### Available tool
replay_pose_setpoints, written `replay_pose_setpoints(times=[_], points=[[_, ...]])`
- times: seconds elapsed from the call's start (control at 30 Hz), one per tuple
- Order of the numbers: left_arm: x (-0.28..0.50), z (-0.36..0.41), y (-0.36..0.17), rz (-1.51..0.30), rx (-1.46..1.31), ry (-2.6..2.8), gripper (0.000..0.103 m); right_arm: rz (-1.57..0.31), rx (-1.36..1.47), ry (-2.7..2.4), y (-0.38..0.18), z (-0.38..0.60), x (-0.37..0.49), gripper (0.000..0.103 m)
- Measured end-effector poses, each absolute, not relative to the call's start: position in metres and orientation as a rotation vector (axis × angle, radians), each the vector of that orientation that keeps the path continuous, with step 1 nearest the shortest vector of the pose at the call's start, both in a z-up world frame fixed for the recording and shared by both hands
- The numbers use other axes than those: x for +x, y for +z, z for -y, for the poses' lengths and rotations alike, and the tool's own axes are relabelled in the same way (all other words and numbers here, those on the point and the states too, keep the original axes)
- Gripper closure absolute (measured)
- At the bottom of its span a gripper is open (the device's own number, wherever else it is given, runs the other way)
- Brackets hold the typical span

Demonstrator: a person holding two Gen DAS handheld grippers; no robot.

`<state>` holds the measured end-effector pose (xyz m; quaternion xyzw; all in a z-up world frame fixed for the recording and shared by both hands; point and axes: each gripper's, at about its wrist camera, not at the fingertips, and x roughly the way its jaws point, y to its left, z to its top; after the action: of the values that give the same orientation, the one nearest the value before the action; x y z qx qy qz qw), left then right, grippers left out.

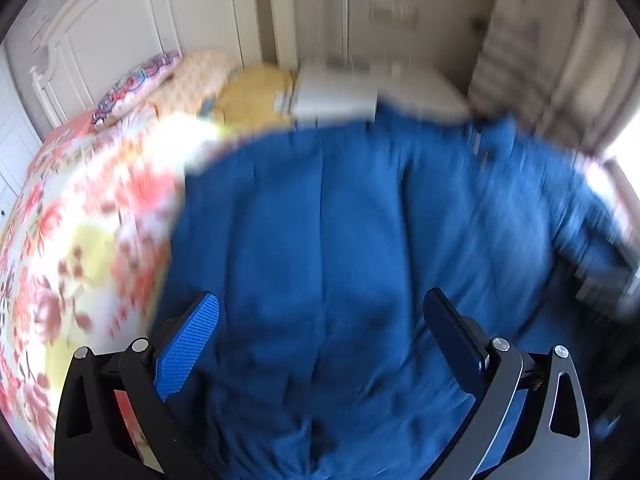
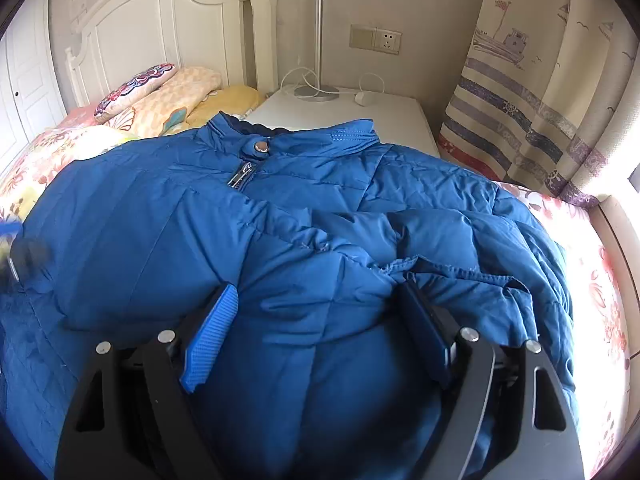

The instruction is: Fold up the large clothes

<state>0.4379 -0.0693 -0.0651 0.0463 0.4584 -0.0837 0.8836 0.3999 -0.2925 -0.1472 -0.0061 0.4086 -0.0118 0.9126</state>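
A large blue quilted jacket (image 2: 312, 208) lies front up on the bed, its collar with a snap button (image 2: 262, 146) and zipper pull toward the headboard. A sleeve is folded across the chest, its cuff (image 2: 452, 270) near my right finger. My right gripper (image 2: 318, 287) hovers over the jacket's lower front, jaws wide apart, pads not pressing the fabric. In the blurred left wrist view, my left gripper (image 1: 322, 298) stands open above the jacket (image 1: 340, 220), nothing between its fingers. A dark blur (image 2: 28, 258) at the jacket's left edge may be that gripper.
The jacket rests on a floral bedspread (image 1: 80, 240). Pillows (image 2: 160, 92) lie by the white headboard (image 2: 160, 20). A white nightstand (image 2: 360, 114) with a lamp base and cables stands behind the collar. A striped curtain (image 2: 540, 100) hangs at the right.
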Motion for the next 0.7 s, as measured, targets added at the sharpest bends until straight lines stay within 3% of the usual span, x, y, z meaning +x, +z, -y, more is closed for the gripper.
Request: replay_pose_setpoints(times=[0.13,0.27,0.5,0.7], points=[[0.477,0.080,-0.049,-0.869,0.132,-0.114,0.005,-0.840,-0.012,-0.024,-0.148,0.289,0.395,0.022],[0.528,0.078,-0.105,-1.035,0.144,-0.067,0.004,-0.839,-0.011,-0.023,-0.147,0.290,0.395,0.021],[0.522,0.081,-0.113,-0.969,0.162,-0.064,0.004,-0.852,-0.002,-0.011,-0.143,0.287,0.396,0.021],[0.521,0.081,-0.113,-0.963,0.156,-0.066,0.004,-0.751,-0.025,-0.059,-0.093,0.303,0.390,0.021]])
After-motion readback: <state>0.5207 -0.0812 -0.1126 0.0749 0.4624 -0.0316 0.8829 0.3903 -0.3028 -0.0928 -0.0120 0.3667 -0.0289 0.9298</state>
